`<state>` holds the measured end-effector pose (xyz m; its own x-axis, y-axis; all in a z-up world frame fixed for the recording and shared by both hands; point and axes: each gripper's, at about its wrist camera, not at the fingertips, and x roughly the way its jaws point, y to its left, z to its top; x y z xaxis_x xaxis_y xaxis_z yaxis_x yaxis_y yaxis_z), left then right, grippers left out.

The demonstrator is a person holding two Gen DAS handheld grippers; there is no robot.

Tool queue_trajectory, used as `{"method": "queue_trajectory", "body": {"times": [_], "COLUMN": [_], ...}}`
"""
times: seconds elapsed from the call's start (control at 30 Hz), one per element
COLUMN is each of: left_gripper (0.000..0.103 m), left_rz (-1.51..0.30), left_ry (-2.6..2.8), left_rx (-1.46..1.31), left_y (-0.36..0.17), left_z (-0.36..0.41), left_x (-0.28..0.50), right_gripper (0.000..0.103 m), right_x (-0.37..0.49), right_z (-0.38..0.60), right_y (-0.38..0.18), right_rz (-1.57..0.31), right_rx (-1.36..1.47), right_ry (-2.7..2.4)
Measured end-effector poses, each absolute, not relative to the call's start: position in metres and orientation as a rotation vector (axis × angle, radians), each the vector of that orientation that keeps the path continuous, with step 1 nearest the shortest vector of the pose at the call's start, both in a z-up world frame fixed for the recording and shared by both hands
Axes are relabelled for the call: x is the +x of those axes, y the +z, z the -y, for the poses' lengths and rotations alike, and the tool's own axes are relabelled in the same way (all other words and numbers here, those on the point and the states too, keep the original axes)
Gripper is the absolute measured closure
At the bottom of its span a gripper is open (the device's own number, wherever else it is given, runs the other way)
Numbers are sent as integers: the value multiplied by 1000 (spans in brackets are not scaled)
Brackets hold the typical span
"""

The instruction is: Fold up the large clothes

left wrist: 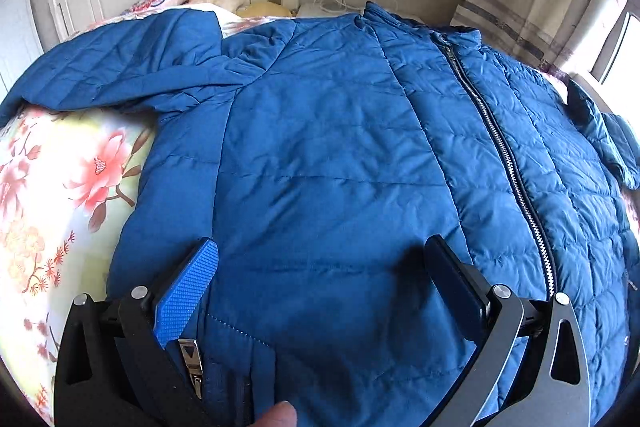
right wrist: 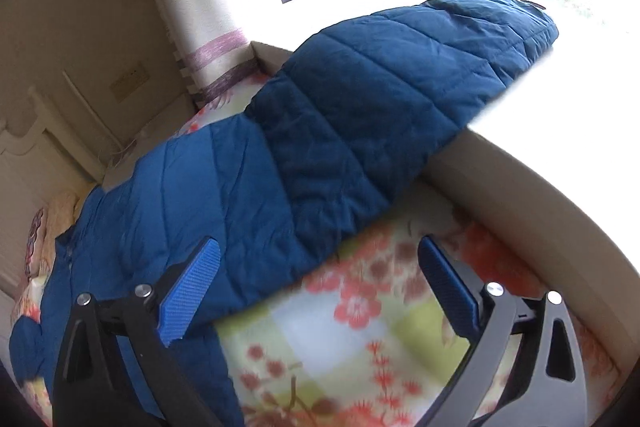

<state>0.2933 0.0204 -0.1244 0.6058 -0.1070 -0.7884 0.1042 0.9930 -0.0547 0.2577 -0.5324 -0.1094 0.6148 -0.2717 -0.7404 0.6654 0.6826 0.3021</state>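
Both tongs (left wrist: 320, 291) (right wrist: 318, 291) wide above jacket (left wrist: 340, 147) (right wrist: 320, 131)

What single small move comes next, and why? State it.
Probably shift the right gripper toward the sleeve and close on its near edge. Its jaws stand open over the floral bedspread, holding nothing, while that sleeve lies stretched out onto the window ledge. The jacket lies flat and zipped, so folding the sleeve in seems first.
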Motion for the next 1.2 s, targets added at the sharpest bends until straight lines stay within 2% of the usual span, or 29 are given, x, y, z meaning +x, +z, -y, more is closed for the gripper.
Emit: {"method": "queue_trajectory", "body": {"times": [0.03,0.07,0.13,0.2,0.27,0.43,0.57,0.63,0.7,0.77,0.9,1.03,1.1,1.2], "left_gripper": [4,4,4,4,4,4,4,4,4,4,4,4,4,4], "left_rz": [-912,-917,-930,-940,-946,-947,-942,-941,-939,-938,-935,-933,-928,-899], "left_ry": [-118,-115,-113,-108,-102,-97,-101,-103,-105,-109,-113,-116,-118,-118], "left_rx": [5,8,12,13,18,25,19,15,12,9,5,6,2,-17], "left_y": [-125,-126,-126,-127,-127,-127,-127,-126,-126,-126,-125,-124,-123,-119], "left_z": [-19,-18,-17,-17,-16,-15,-17,-18,-18,-19,-19,-19,-20,-23], "left_x": [292,293,296,298,300,302,301,300,299,299,297,297,296,293], "right_gripper": [10,17,42,76,87,87,86,78,47,35,30,28,28,27], "right_x": [264,270,275,275,278,302,326,335,348,353,328,265,242,242], "right_z": [539,546,551,543,522,416,313,270,243,235,265,339,393,445], "right_y": [-111,-113,-114,-101,-81,-35,-47,-72,-102,-129,-116,-91,-95,-120], "right_rz": [-723,-724,-720,-645,-573,-531,-604,-705,-835,-938,-943,-796,-733,-734], "right_rx": [616,627,643,615,499,177,11,-55,-105,-118,85,393,612,804], "right_ry": [-591,-608,-609,-584,-556,-313,-53,28,69,45,98,92,44,-38]}}
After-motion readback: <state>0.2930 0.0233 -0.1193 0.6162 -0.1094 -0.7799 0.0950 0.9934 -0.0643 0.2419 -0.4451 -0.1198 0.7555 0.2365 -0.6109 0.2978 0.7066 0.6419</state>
